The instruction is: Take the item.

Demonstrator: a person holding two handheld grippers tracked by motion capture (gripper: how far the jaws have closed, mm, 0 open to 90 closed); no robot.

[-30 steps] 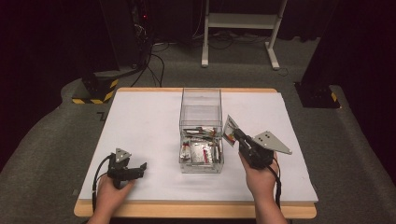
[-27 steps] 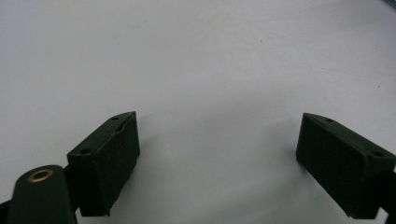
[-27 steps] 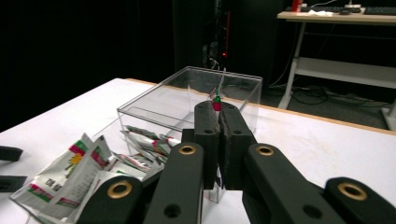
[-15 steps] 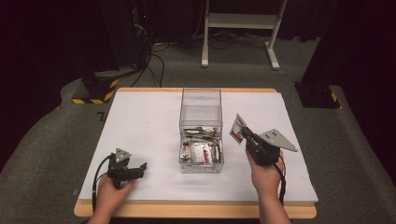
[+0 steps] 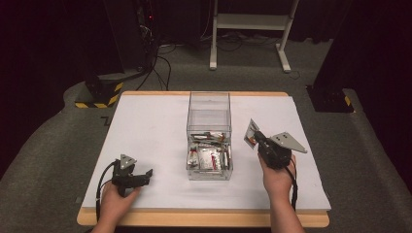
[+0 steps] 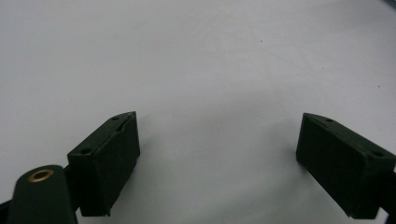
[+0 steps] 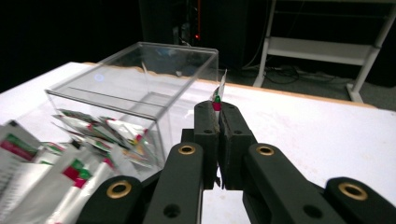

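Your right hand-held gripper [image 5: 256, 137] was pinched shut on one packet [image 5: 250, 134], held up beside the clear box [image 5: 209, 104]. Your left hand-held gripper [image 5: 145, 173] rested wide open on the table [image 5: 145, 126], holding nothing. Many packets [image 5: 209, 155] lay in the box, so I think you had lots left.

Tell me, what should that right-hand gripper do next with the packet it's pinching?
Probably lower it onto the bare white table. The right gripper is shut on one foil sachet, held upright, clear of the clear box of sachets, with open surface just below.
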